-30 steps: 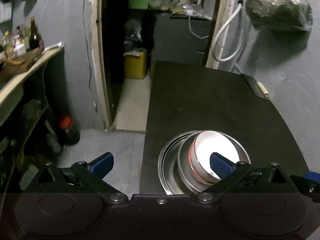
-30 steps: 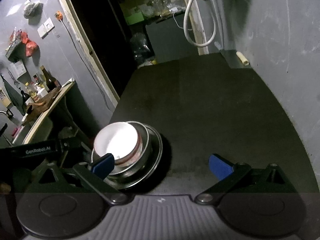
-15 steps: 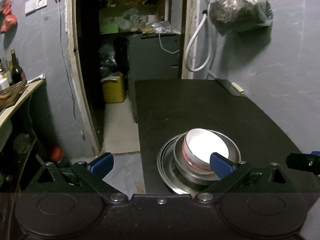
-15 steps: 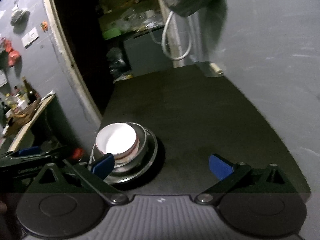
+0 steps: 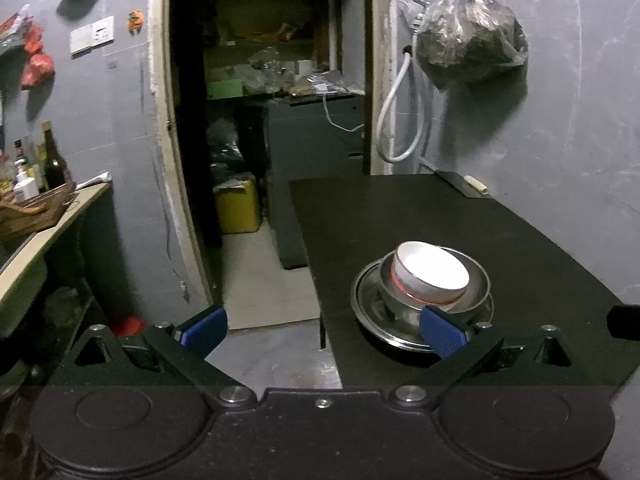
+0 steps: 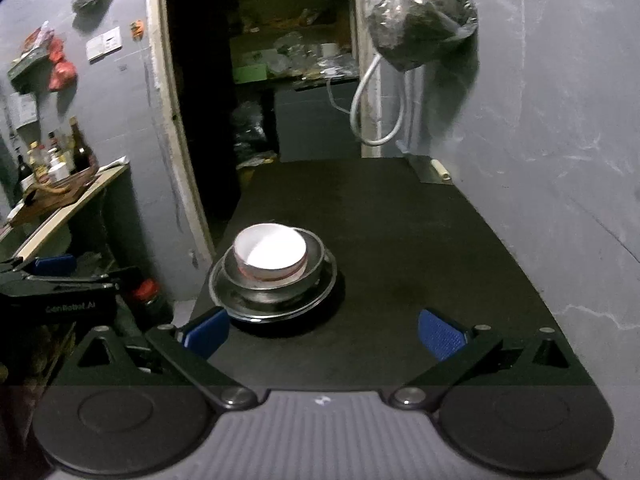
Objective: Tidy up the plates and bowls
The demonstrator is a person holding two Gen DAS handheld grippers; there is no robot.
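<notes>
Now both grippers, left (image 5: 322,330) and right (image 6: 324,334), fingers spread wide, empty; white bowl (image 6: 270,252) nested in steel bowl (image 6: 276,280) on plate (image 6: 316,298), table (image 6: 400,240).

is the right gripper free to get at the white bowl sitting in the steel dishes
Probably yes: the right gripper is open, and only bare black tabletop lies before the white bowl, nested uncovered in the steel dishes.

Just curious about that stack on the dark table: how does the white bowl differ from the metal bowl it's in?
The white bowl is smaller, matte white with a reddish band; the metal bowl is wider, shiny and grey. The white bowl sits tilted inside, the metal bowl level on a metal plate. Both are round and look empty.
</notes>
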